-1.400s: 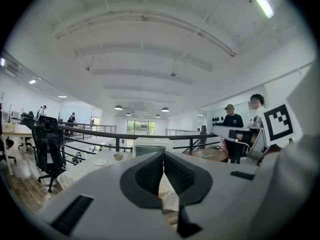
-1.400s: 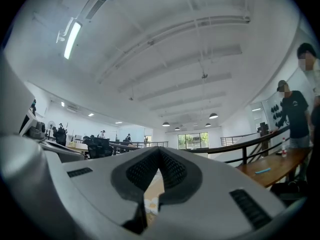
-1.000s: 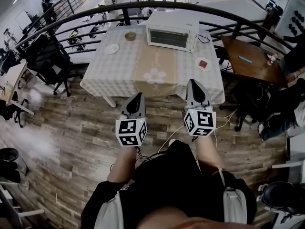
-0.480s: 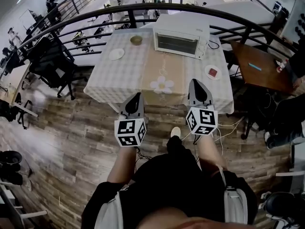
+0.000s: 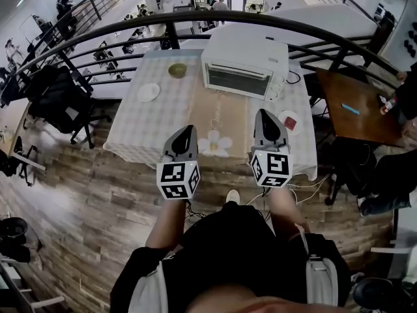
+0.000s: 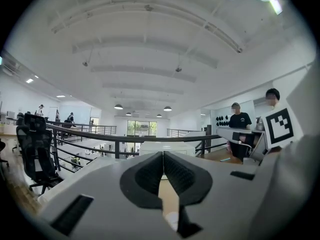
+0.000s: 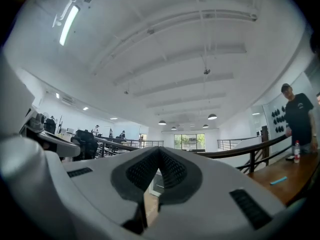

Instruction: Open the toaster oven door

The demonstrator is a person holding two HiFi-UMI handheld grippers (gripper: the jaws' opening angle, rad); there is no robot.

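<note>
Near table (image 5: pixel 146 119), left tool (image 5: pixel 187 131), right tool (image 5: pixel 265 115) parallel

Table (image 5: pixel 137 126) before toaster oven (image 5: pixel 244 70) open; bowl (image 5: pixel 177 70), plate (image 5: pixel 148 92) left; saucer (image 5: pixel 288 120) right.
</note>
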